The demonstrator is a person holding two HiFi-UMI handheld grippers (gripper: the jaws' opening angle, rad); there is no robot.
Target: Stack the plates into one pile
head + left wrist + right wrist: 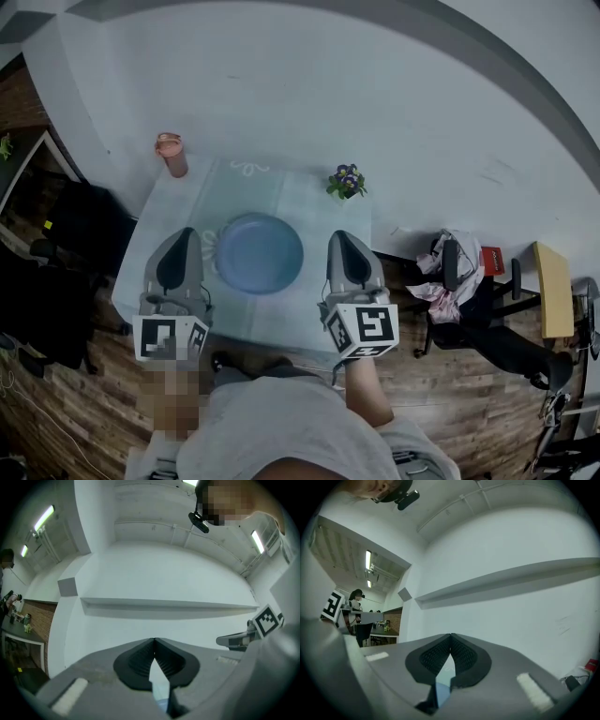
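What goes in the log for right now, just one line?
left gripper: shut, empty | right gripper: shut, empty | blue plate: on table, not held

Tabletop: one, centre of frame. Blue plate: one outline visible at centre; how many are stacked in it cannot be told. Pink cup: one, upper left. Potted flower: one, upper centre. Two in total: left tool, right tool

A pink cup stands at the far left corner of the table, with a pot of purple flowers near its far right corner. An office chair heaped with clothes stands just right of the table.
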